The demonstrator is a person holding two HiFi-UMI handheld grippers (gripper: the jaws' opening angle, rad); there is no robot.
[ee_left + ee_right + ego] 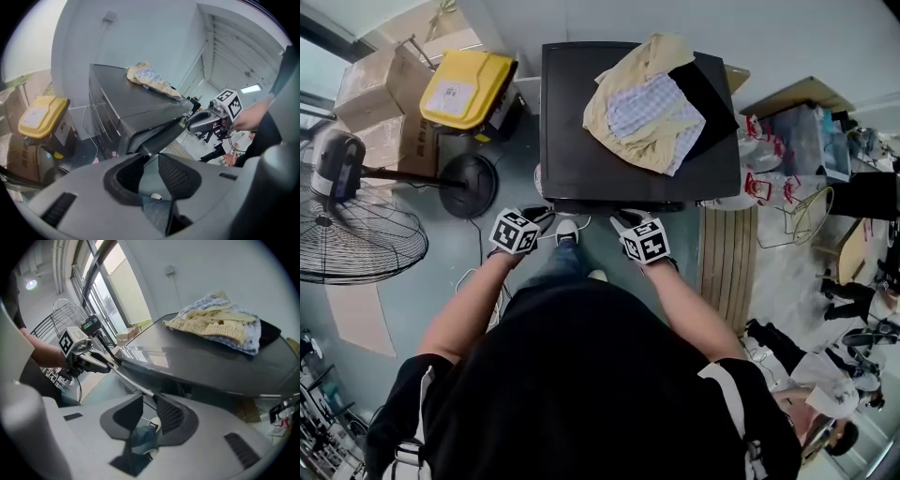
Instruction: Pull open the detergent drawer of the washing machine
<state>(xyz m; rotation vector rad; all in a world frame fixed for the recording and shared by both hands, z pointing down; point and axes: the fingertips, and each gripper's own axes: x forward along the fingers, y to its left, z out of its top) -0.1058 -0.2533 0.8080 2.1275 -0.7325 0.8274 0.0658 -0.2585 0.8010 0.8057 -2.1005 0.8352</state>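
The dark washing machine (581, 141) stands in front of me with a heap of clothes (647, 103) on its top. A long dark front panel (586, 208) runs under the top's front edge. My left gripper (539, 217) is at its left end and my right gripper (623, 222) at its right end. In the left gripper view the panel (159, 133) tapers into my left gripper (150, 157), whose tips close on its corner, and my right gripper (190, 123) holds the far end. In the right gripper view the panel's pale edge (126, 378) reaches from my left gripper (110, 364) to my right gripper (149, 398); contact there is unclear.
A yellow-lidded bin (469, 89) and cardboard boxes (380, 89) stand left of the machine, with a floor fan (347, 234) nearer. A slatted wooden board (728, 262) lies to the right, and people (806, 366) crouch beyond it. My shoe (567, 230) is below the panel.
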